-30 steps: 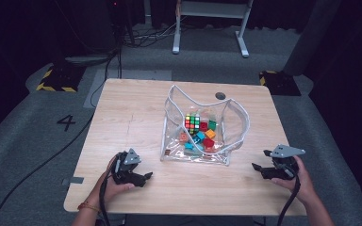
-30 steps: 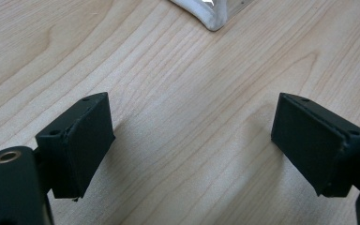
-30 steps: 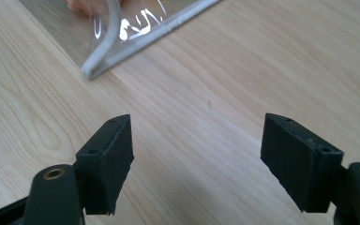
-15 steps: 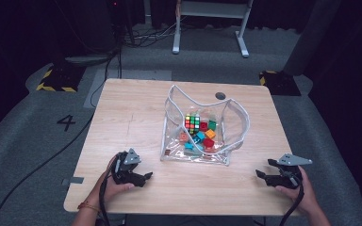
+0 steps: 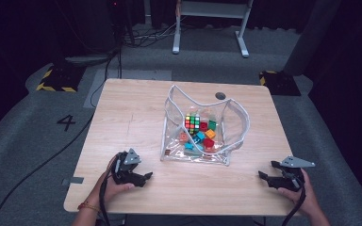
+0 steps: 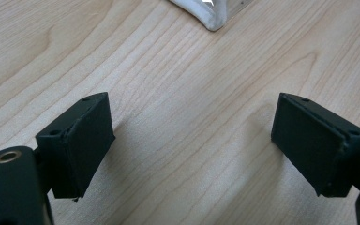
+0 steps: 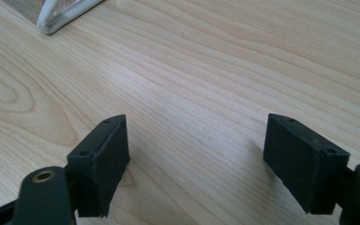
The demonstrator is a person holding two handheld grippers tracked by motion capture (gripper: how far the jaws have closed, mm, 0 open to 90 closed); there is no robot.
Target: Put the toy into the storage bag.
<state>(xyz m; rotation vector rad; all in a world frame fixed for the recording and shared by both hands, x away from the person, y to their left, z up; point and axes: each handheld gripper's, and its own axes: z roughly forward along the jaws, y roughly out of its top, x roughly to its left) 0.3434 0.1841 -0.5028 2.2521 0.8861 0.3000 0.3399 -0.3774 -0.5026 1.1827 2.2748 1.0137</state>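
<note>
With jaws spread wide and empty, the left gripper [image 5: 141, 178] and right gripper [image 5: 269, 175] rest low at the near table [image 5: 132, 117] edge, flanking the clear pouch [image 5: 228, 141] (toys [image 5: 199, 132] inside, mouth open), probably poised to reach in.

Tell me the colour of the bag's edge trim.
White trim on the clear bag, best in the high view.

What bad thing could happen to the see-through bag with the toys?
The clear bag stands open and floppy, so pulling one side could tip it and spill the puzzle cube and the blocks. Both tongs, left and right, are open and empty near the table edge; a thin, slippery wall may slide out of them.
</note>
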